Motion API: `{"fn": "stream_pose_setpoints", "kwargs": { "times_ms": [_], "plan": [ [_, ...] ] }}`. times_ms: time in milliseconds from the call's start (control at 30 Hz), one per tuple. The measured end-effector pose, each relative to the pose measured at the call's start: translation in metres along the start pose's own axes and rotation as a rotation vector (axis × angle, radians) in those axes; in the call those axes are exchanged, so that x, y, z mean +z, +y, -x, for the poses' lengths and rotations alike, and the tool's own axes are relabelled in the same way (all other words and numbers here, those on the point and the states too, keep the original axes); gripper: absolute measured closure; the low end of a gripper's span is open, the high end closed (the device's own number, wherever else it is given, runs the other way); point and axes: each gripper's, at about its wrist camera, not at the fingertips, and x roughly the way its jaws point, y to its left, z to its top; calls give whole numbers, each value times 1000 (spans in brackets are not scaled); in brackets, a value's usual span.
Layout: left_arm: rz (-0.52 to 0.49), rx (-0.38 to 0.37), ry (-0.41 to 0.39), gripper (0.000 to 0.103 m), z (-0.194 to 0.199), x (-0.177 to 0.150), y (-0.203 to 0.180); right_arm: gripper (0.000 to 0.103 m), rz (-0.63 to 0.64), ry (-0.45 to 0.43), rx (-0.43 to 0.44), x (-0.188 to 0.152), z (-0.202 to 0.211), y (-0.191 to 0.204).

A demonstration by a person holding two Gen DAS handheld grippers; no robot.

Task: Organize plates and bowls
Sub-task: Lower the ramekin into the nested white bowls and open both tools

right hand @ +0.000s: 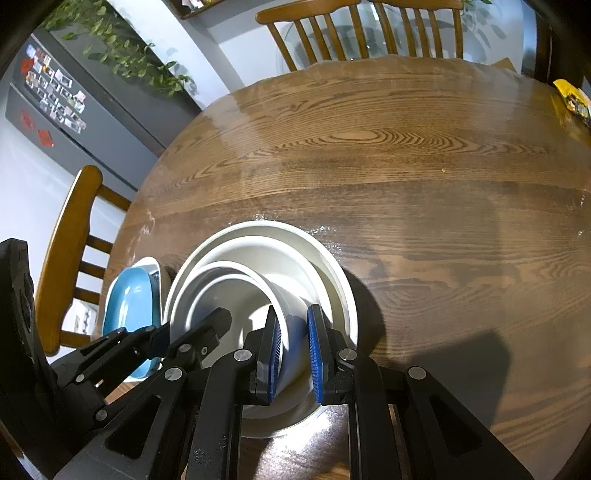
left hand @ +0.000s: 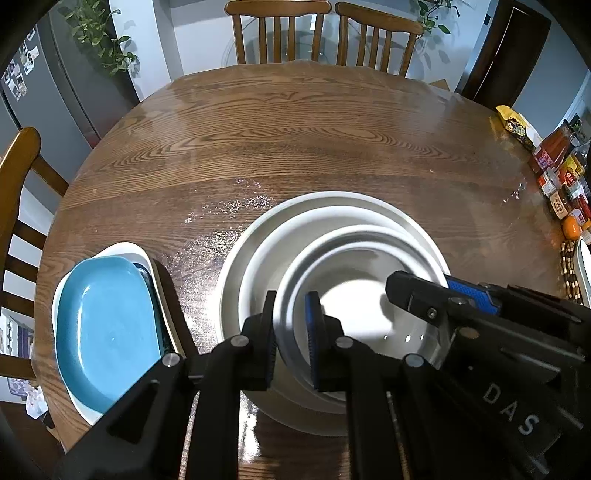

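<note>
The white letters "DAS" stand on the black body of the right gripper (left hand: 458, 295); the jar labels are unreadable.

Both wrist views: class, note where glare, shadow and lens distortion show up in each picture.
Left wrist view: speckled glare on the table beside the stacked white bowls; chairs curve toward the edges. Right wrist view: a dark shadow falls right of the bowls; the fridge leans, black corners vignette.

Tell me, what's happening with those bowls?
Left gripper and right gripper both clamp the small white bowl's rim, opposite sides. It sits nested in larger white bowls. Nothing blocking.
</note>
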Motion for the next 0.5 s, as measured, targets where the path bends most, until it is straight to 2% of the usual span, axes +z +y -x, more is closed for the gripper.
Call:
{"fn": "stream_pose_setpoints", "kwargs": {
  "times_ms": [167,233,367,500],
  "plan": [
    [11,-7,-13,88,3,1,2,87,9,-18,8,0,5,2],
    [10,-9,-24,80,7,2,1,87,13,-28,15,1,8,3],
    [1,-6,-43,78,13,2,-1,87,17,-45,9,1,14,4],
    [4,-3,-61,69,19,2,-1,87,10,-60,18,0,20,4]
  ]
}}
